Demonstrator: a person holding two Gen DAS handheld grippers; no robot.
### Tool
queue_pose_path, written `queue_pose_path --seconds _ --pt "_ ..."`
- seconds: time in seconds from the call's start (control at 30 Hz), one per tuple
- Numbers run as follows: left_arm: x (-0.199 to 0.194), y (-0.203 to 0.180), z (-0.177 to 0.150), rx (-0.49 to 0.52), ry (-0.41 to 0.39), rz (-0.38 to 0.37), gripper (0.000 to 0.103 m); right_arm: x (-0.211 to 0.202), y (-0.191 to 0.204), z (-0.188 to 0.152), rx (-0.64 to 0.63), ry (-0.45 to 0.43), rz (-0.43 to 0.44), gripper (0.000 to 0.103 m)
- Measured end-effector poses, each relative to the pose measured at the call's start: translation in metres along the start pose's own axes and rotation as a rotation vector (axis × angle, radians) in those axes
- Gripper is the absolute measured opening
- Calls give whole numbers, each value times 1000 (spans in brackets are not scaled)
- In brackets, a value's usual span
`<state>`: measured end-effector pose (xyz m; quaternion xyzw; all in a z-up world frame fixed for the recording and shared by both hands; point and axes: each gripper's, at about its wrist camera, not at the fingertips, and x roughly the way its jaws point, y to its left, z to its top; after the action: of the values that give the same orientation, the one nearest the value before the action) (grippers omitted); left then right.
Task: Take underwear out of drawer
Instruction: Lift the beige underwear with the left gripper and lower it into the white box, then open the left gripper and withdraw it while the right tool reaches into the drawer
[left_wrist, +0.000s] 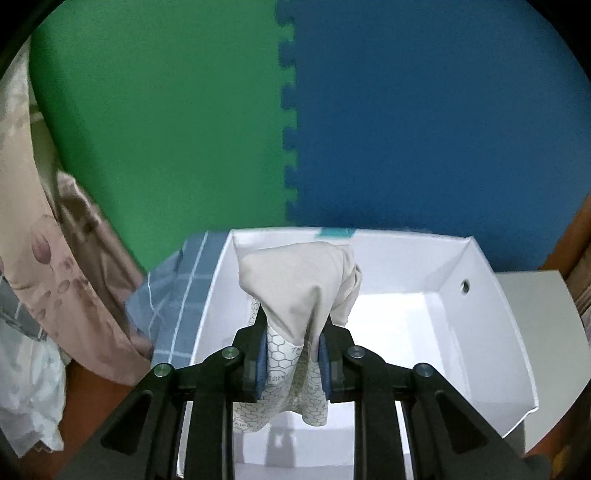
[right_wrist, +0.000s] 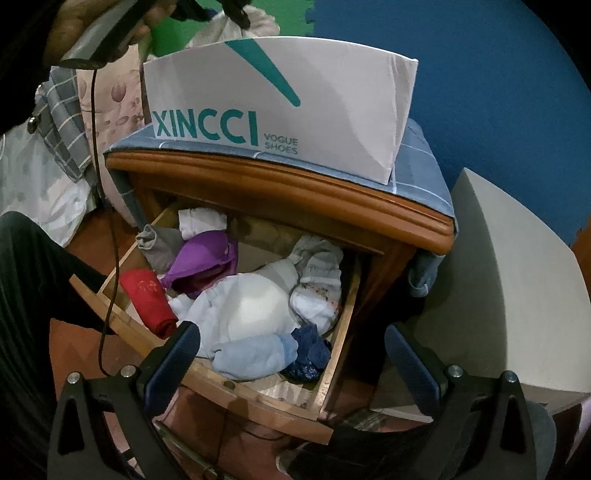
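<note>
the left claw (left_wrist: 291, 363) is clamped on beige underwear (left_wrist: 303, 284) hanging over the white box (left_wrist: 480, 295); best lower it inside before letting go. right claw (right_wrist: 291, 354), jaws apart, hovers at the open drawer (right_wrist: 236, 391), more garments inside.

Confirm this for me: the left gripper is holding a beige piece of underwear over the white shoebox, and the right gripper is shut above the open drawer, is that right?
Not quite. The right gripper is open, its two fingers standing wide apart with nothing between them, as the right wrist view shows. The rest holds: the left gripper is clamped on the beige underwear over the white shoebox, and the right one is above the open drawer.
</note>
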<state>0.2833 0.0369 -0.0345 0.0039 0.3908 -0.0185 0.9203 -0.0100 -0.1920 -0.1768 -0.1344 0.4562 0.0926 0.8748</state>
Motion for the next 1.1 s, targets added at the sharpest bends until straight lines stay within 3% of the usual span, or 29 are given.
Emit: queue_pose_path --seconds 0.2,1.0,1.1 --pt "25 6 -12 -23 92 11 20 1 4 -1 -21 2 -9 103" --pt "33 7 -17 -35 122 45 22 2 9 -1 -44 9 -19 103" --pt "31 7 -16 -37 107 52 31 2 9 -1 -45 10 -20 103"
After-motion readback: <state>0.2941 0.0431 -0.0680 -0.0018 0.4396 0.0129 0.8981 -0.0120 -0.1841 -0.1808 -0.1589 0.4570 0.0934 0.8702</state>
